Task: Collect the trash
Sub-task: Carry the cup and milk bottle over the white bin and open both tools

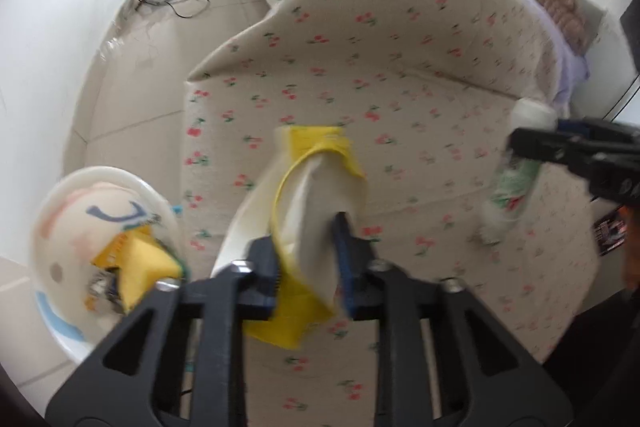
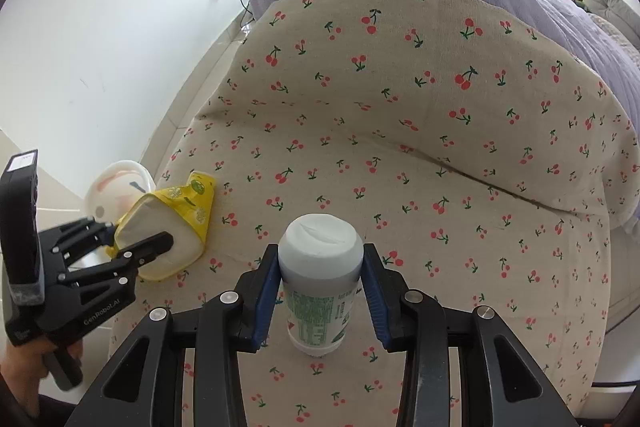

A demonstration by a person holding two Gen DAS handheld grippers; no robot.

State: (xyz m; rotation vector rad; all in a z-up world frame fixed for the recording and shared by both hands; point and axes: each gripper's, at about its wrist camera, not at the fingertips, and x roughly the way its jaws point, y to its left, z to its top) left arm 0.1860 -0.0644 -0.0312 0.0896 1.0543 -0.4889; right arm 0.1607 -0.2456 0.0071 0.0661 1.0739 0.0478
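Pickup step, both hands loaded. Left gripper (image 1: 310,259) jaws nearly closed, pinching the crumpled yellow-and-white tissue packet (image 1: 316,187) at its torn white mouth; packet lies on the cherry-print beige cushion (image 2: 440,147) near its left edge. Right gripper (image 2: 320,279) jaws partly closed on the sides of the white cylindrical bottle with green label (image 2: 318,283), pointing steeply down. White plastic bin (image 1: 76,227) sits on the floor just left of the cushion, yellow scraps already inside. Next, I judge: lift the packet clear, carry it over the rim, release.
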